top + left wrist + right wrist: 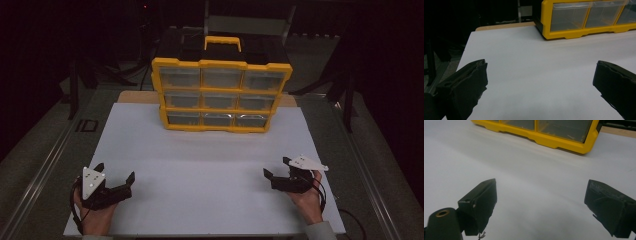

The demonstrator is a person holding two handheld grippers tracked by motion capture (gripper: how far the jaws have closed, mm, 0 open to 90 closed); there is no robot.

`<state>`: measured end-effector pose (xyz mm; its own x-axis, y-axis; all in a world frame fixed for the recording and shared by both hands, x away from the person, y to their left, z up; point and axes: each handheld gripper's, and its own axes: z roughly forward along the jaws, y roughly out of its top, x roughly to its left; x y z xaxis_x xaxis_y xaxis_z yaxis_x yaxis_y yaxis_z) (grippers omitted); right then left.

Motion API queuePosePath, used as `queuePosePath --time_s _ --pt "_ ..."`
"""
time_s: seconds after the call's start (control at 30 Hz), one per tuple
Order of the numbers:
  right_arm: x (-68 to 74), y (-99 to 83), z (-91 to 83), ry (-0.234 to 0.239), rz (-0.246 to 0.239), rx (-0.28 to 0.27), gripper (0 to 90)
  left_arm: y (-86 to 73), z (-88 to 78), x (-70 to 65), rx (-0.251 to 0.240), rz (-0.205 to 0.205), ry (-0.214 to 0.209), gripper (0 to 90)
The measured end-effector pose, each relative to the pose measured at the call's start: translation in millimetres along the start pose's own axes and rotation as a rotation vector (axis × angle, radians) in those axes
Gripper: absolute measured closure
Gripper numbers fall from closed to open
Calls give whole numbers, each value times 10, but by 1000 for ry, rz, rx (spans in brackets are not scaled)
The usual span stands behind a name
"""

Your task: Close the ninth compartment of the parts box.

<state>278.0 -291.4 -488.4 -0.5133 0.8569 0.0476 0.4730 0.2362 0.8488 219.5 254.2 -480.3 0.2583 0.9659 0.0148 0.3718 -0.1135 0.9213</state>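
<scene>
A yellow organizer box (220,92) with clear drawers in three rows and a yellow handle stands upright at the back of the white board (200,165). My left gripper (116,171) rests near the board's front left corner, open, with nothing between its jaws. In its own view the left gripper (540,72) faces the box's lower left drawer (567,17). My right gripper (276,167) sits near the front right, open and empty. In the right gripper view the right gripper (541,195) points at the box's bottom right corner (584,146).
The white board lies on a wooden table (137,96) whose edge shows behind it. Dark stands (75,85) rise at both sides, and a grey frame (250,22) sits behind the box. A cable (352,217) trails at the front right.
</scene>
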Motion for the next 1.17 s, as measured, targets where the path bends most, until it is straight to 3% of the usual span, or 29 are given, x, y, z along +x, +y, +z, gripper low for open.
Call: queuePosePath --time_s 0.37,0.53,0.73,1.17 --pt "155 -40 -110 -18 -8 -81 108 5 -19 2 -6 -2 3 3" --pt "234 -55 -137 -40 -38 -98 108 3 -24 2 -7 -2 7 3" --pt "248 -81 -133 -60 -74 -101 108 3 -24 14 -9 -1 13 3" --pt "175 -110 -145 -52 -54 -113 108 3 -2 4 -5 9 13 3"
